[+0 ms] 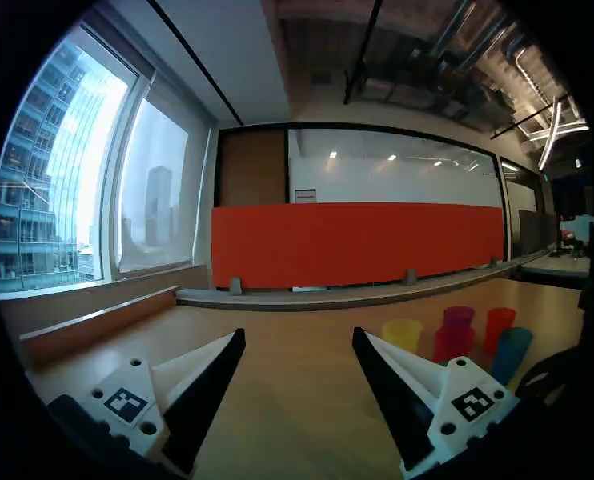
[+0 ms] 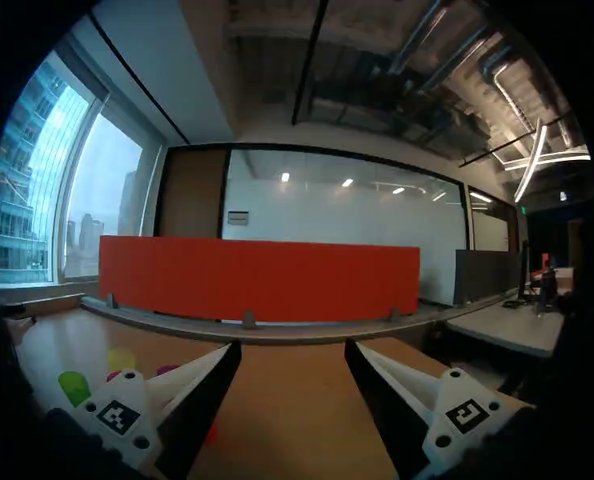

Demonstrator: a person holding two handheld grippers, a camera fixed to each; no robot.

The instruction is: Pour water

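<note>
— Wooden table (image 1: 297, 400) under both tools, did we log that?
— We did. In the left gripper view, the left gripper (image 1: 297, 332) hung over bare wood, fingers wide apart, nothing between them.
— Cups?
— We saw them grouped on the right, beyond the right finger: yellow cup (image 1: 402, 334) leftmost, magenta cup (image 1: 458, 318) next, orange-red cup (image 1: 499, 322) farther right, teal cup (image 1: 511, 352) nearest us. All upright and close together. The magenta one seemed to sit on something red; we couldn't tell if they were stacked.
— Right side?
— In the right gripper view, the right gripper (image 2: 291, 344) was spread apart too, gripping nothing. We marked a green cup (image 2: 74, 387) near left, beside the left finger, and the yellow cup (image 2: 122, 358) just beyond it. The finger hid the others.
— Background?
— We noted an orange divider panel (image 1: 353, 244) along the far table edge and tall windows (image 1: 57, 184) on the left.
</note>
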